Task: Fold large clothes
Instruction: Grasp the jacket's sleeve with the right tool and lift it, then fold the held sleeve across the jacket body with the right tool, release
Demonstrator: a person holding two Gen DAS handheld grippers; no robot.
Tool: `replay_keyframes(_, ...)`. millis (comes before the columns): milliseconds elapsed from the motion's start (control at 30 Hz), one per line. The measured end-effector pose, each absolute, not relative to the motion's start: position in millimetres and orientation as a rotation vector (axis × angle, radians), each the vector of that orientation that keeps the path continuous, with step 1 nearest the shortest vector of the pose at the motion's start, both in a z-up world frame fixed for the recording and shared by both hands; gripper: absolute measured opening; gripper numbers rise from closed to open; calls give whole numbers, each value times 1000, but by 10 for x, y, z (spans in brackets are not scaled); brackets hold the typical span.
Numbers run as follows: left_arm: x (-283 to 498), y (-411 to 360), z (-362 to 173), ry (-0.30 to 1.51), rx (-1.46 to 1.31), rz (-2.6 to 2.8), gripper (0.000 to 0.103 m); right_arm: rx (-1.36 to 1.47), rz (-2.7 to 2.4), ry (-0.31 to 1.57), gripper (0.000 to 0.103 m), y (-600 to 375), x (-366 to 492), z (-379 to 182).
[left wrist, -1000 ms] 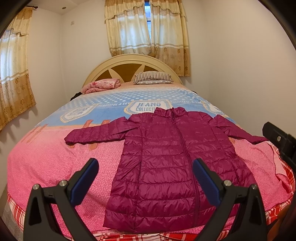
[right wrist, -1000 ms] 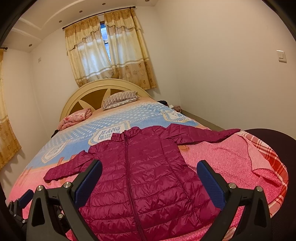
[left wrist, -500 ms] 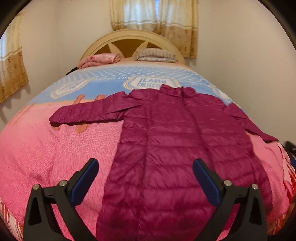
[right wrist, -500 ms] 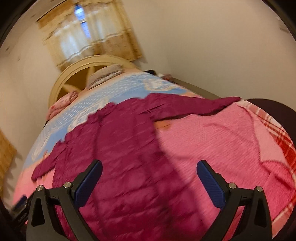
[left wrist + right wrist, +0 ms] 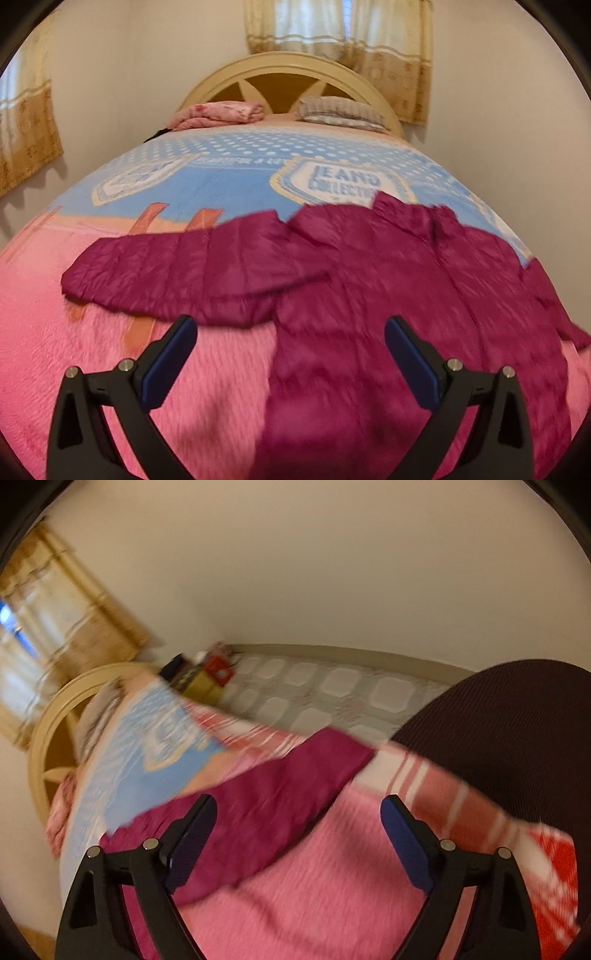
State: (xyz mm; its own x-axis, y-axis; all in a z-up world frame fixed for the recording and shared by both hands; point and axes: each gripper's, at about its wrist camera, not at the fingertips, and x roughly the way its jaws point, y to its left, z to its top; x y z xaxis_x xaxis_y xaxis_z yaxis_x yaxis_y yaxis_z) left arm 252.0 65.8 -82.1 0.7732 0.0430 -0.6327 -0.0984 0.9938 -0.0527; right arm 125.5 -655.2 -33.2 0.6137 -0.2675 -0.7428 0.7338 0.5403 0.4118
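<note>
Right now I hold a pair of tongs in each hand over a bed [image 5: 92,369], and neither pair has caught anything. My left tongs [image 5: 291,354] are spread wide, with nothing between the blue pads [image 5: 168,362]. My right tongs [image 5: 299,834] are wide too, though their jaws are closing a little; only air sits between them, with cloth lying beyond.

A magenta puffer coat [image 5: 388,314] lies flat and face up on the pink bedspread [image 5: 314,886]. Ahead of my left tongs, its body fills the space beyond my right-hand pad, and one sleeve [image 5: 177,273] stretches straight out past my left-hand pad. Ahead of my right tongs, the other sleeve [image 5: 280,797] runs slantwise from behind my left-hand pad up toward the bed's far edge, its cuff near a checked blanket [image 5: 443,786]. Both views are blurred.

As I judge it, folding has not begun: both sleeves are fully spread and no part of the coat is turned over. Everything remains to do, most likely bringing each sleeve in across the body first, then doubling the length.
</note>
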Motion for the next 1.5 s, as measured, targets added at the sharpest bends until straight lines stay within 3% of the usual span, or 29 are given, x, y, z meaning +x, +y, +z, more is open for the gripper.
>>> replay_keyframes(167,2806,700,-937,652,-45,154,103,758,-773,775,90,-6881,1629,-647)
replay_keyframes(400,2959,741,-1188,676,-77,160,103,495,-886,906,88,-6877,2009,-880)
replay_keyframes(433,2978,745,-1205,689,-84,155,103,447,-900,926,81,-6845,2048,-891)
replay_keyframes(533,3085,823,-1316,764,-131,157,103,423,-876,1005,37,-6806,2119,-984)
replay_keyframes(733,3150,931,-1464,846,-209,143,103,474,-831,959,17,-6858,1939,-903)
replay_keyframes(1000,3106,947,-1454,835,-226,139,103,456,-693,749,13,-6463,1766,80)
replay_keyframes(1233,2897,940,-1364,804,-197,124,103,287,-477,619,12,-5270,1690,925)
replay_keyframes(1500,2708,919,-1365,783,-157,119,103,175,-171,586,11,-3721,1921,940)
